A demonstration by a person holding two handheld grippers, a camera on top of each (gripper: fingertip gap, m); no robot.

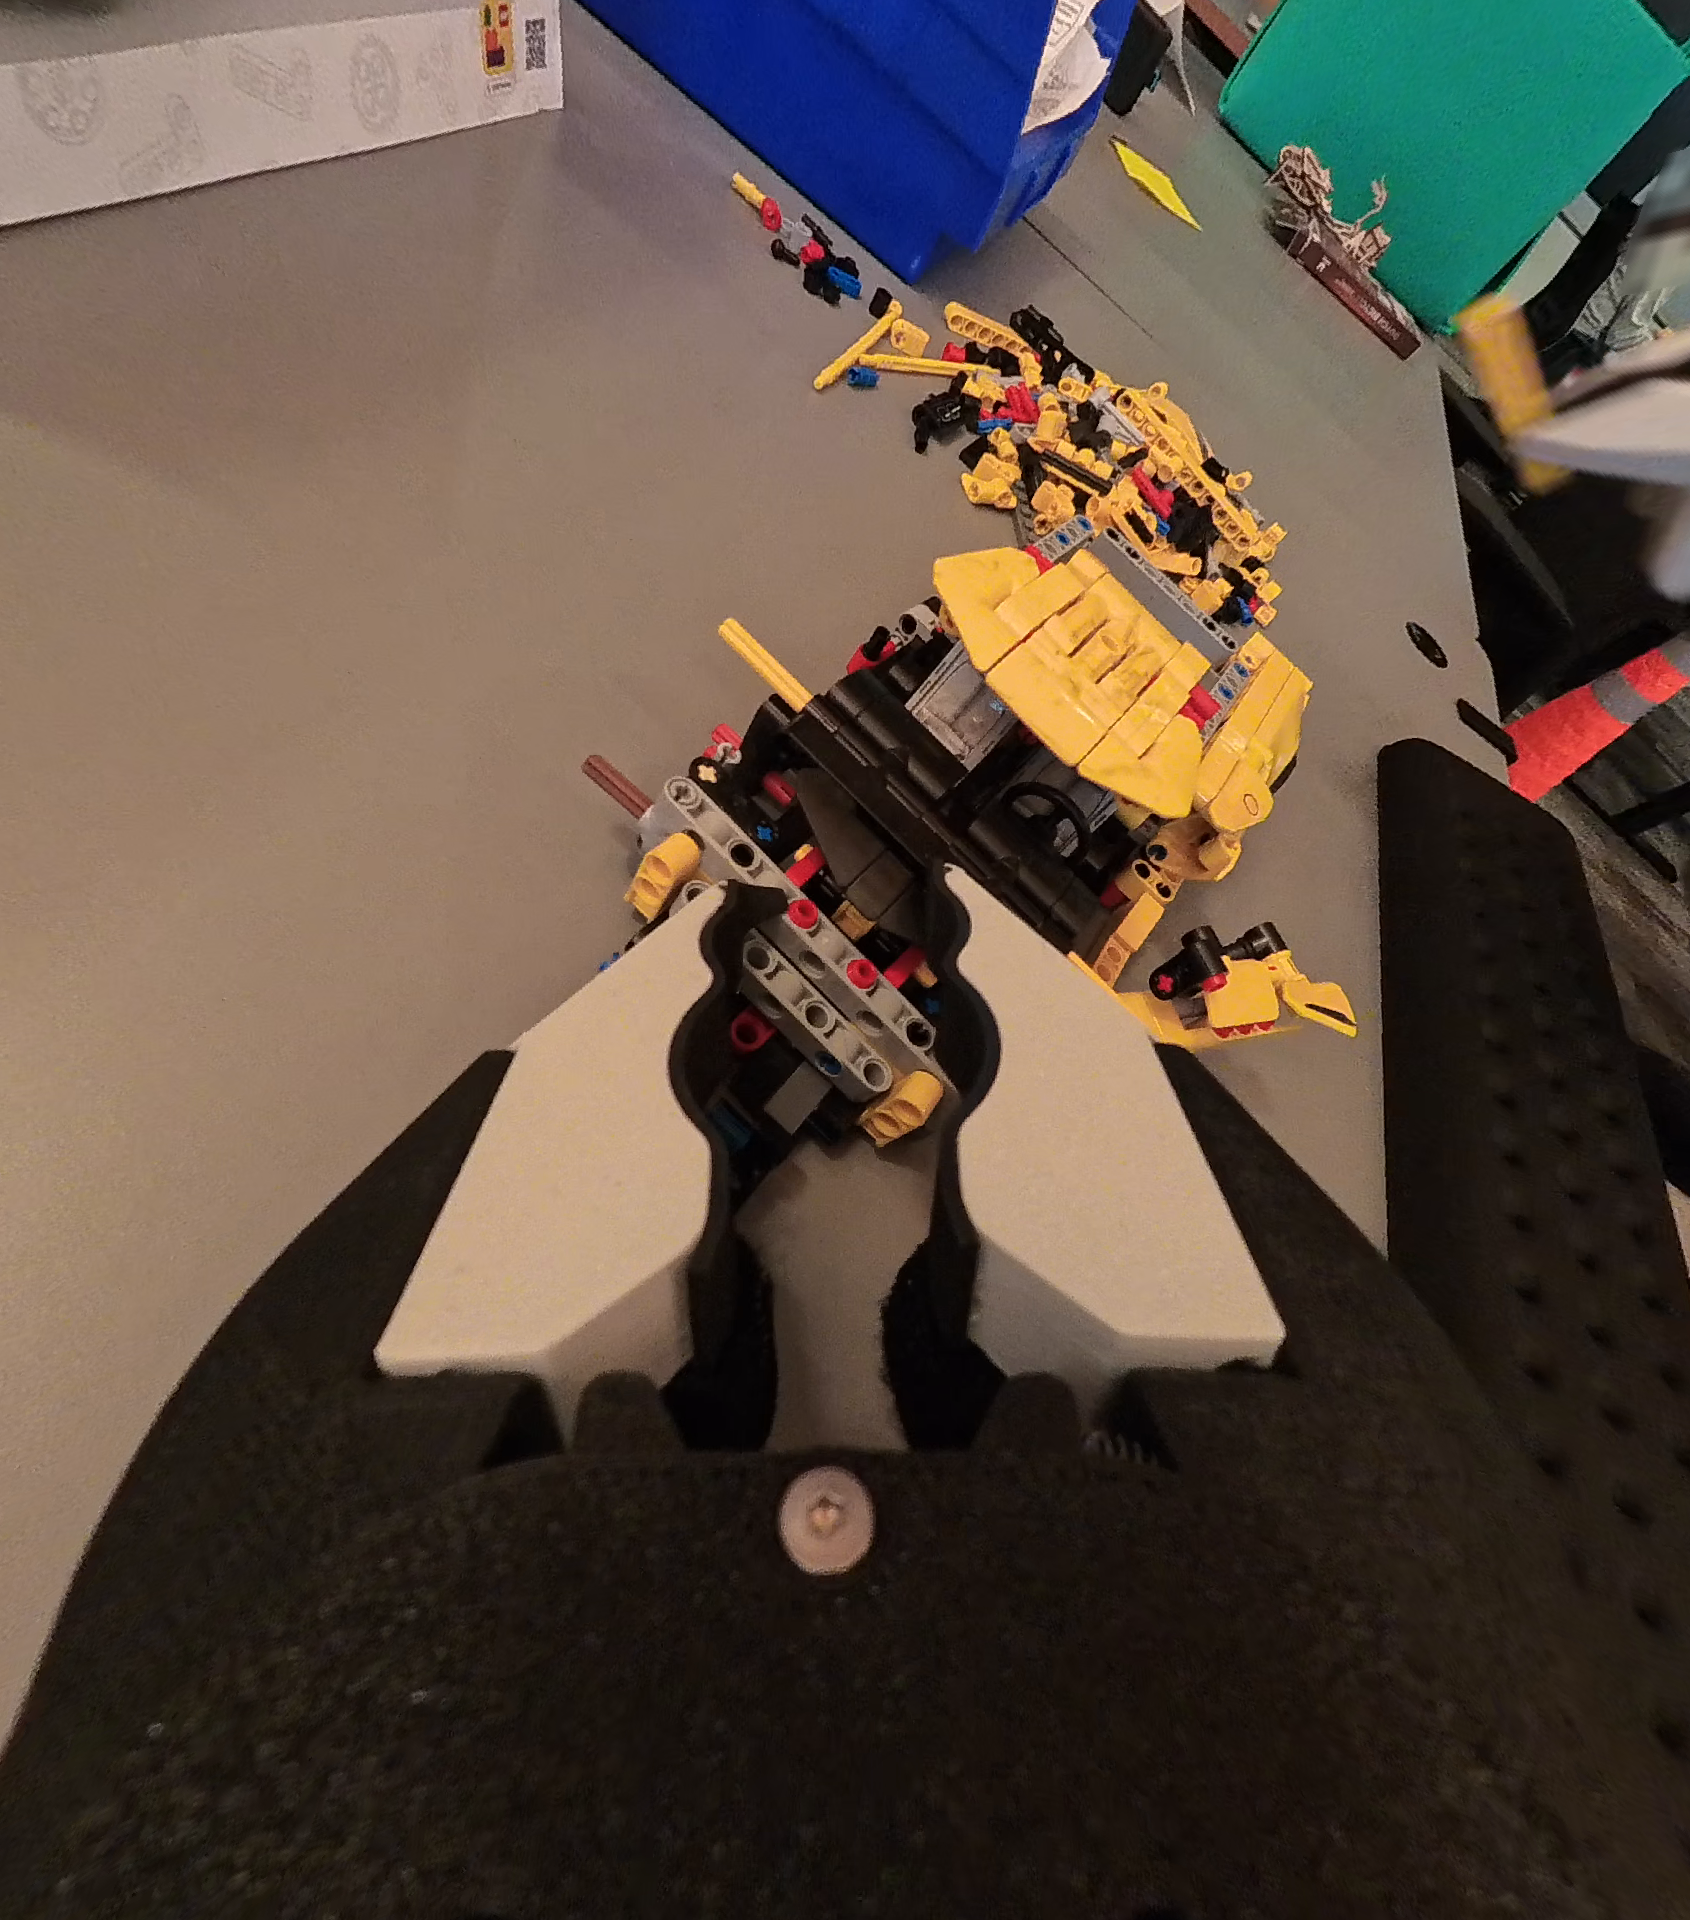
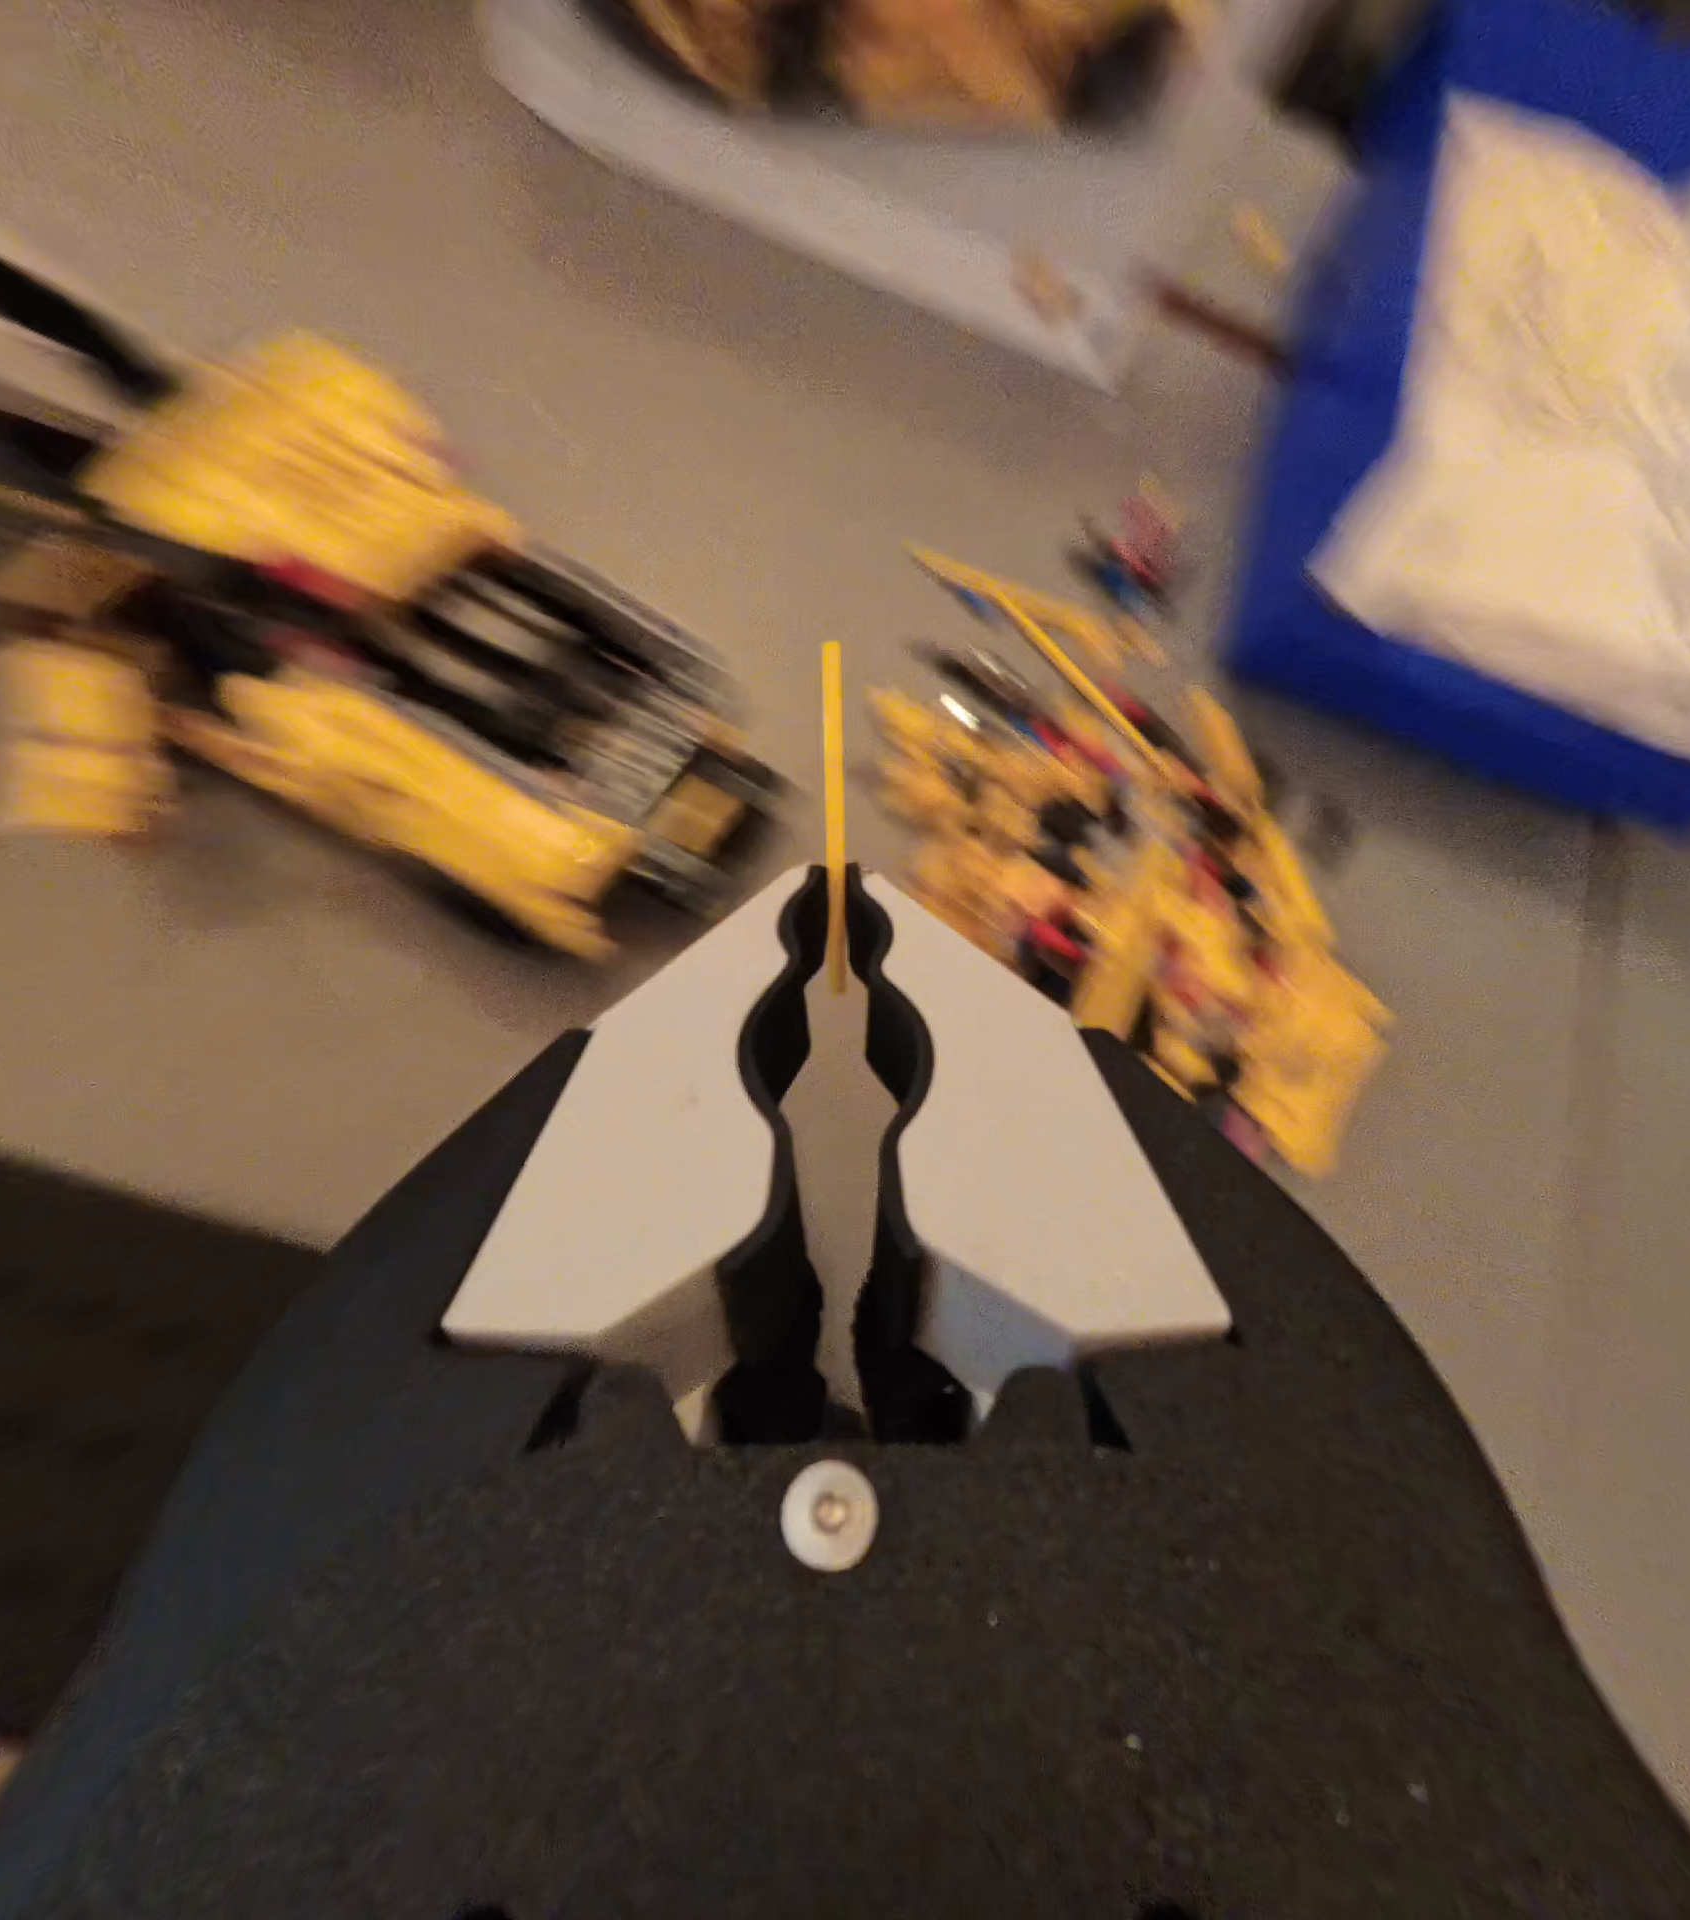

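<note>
Left gripper (image 1: 836, 914) clenches the yellow-and-black brick vehicle's (image 1: 1028, 748) fragile grey beam frame; right gripper (image 2: 833, 883) pinches a thin, light yellow axle rod (image 2: 832, 769).

right wrist view: toy vehicle (image 2: 321, 665), loose parts pile (image 2: 1132, 862) motion-blurred | left wrist view: blue bin (image 1: 872, 104) cut by top edge | model's rear hidden between jaws

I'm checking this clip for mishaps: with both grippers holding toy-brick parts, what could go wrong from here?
1. The right gripper pinches the thin yellow rod only at its tips, near the rod's end; it may pivot or slip out.
2. The left gripper clamps one end of the model; a twist could snap bricks apart.
3. The loose pile lies close by; a sweep may scatter it.
</note>
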